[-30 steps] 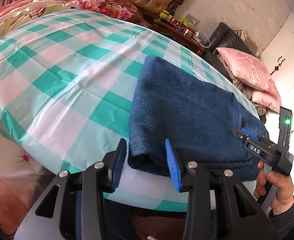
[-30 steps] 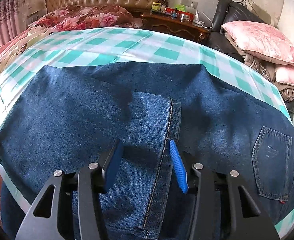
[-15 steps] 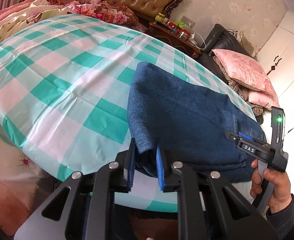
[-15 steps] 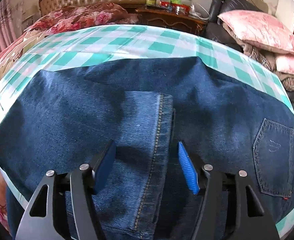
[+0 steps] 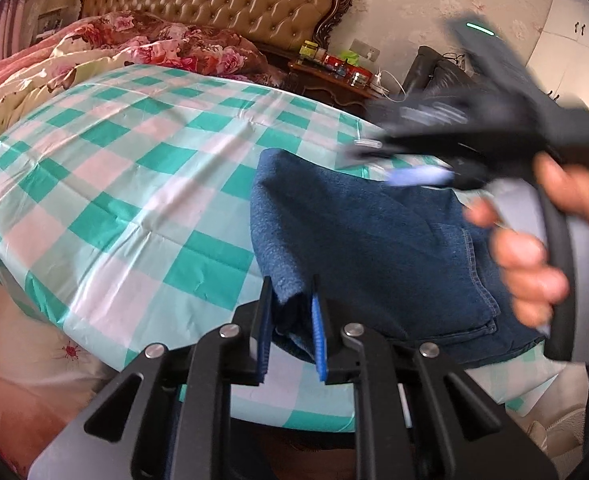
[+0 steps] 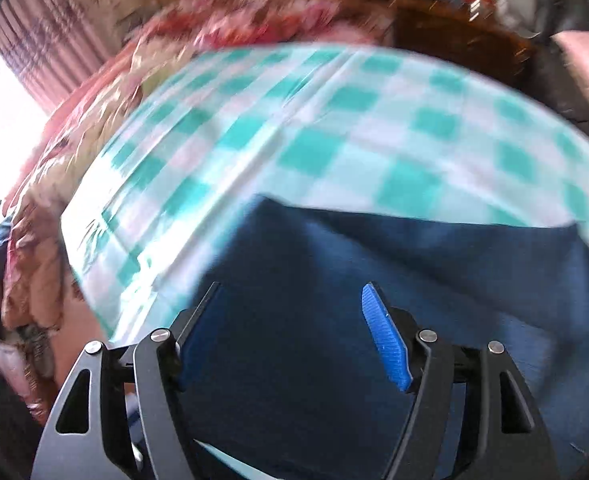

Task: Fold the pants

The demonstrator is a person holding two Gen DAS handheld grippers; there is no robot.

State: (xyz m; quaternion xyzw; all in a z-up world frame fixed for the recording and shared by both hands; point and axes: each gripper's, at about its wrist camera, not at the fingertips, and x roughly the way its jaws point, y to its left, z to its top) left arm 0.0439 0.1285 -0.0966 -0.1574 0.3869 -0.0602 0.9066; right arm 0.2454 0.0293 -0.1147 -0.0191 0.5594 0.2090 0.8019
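Pants (image 5: 374, 248) pinched at the near corner by the left tongs (image 5: 292, 332) while the right tongs (image 6: 290, 340) swing over, jaws opening.

Left wrist view: a second ago the left tongs stood apart at the folded denim's near corner; now their blue pads are clamped on it and lifting it slightly off the checked cloth of the table (image 5: 134, 184), so the next fold looks ready to begin. The person's hand (image 5: 542, 256) and the right tongs now loom large and blurred at the right, hiding the far end of the pants. Right wrist view: the right tongs have left the hem seam they straddled earlier and now stand wide over plain denim, nothing gripped; heavy motion blur hides the seams, the pocket and the left side.
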